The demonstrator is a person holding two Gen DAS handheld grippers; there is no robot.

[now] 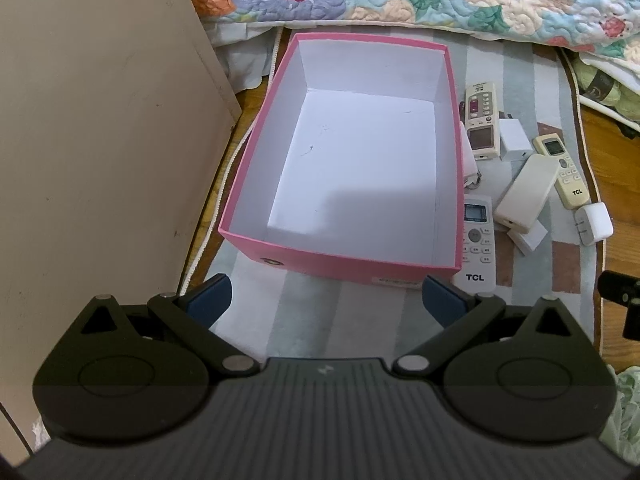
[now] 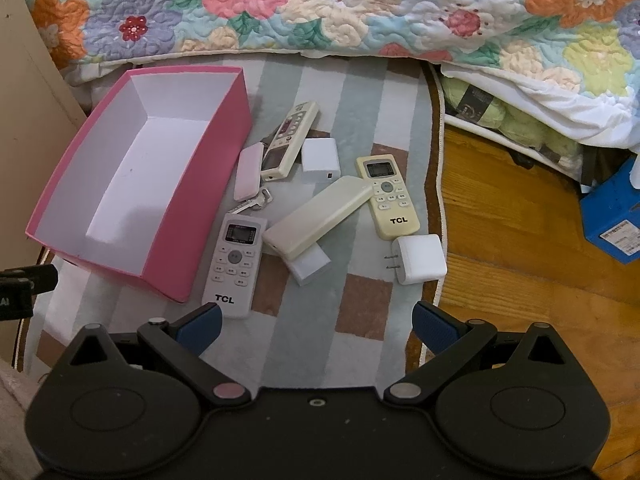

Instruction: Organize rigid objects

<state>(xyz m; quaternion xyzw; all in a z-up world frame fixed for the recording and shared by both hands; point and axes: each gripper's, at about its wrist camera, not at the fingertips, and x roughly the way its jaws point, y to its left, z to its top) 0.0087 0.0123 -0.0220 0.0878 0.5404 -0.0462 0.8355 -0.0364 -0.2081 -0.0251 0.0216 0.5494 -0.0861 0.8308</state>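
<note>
An empty pink box (image 1: 340, 258) (image 2: 200, 184) with a white inside stands on a striped rug. To its right lie a white TCL remote (image 2: 236, 264) (image 1: 476, 236), a cream TCL remote (image 2: 388, 196) (image 1: 564, 172), an older cream remote (image 2: 290, 140) (image 1: 482, 120), a face-down cream case (image 2: 320, 216) (image 1: 526, 192), a pink case (image 2: 248, 172), keys (image 2: 260, 200) and white chargers (image 2: 420, 260) (image 2: 320, 156) (image 2: 310, 266). My left gripper (image 1: 326, 300) hangs open before the box's near wall. My right gripper (image 2: 316, 326) hangs open over the rug, short of the remotes. Both hold nothing.
A flowered quilt (image 2: 320, 8) hangs along the far side. A beige panel (image 1: 100, 140) stands left of the box. Right of the rug (image 2: 304, 344) is wooden floor (image 2: 500, 220) with a blue box (image 2: 612, 220) and green yarn (image 2: 520, 120) under the bed.
</note>
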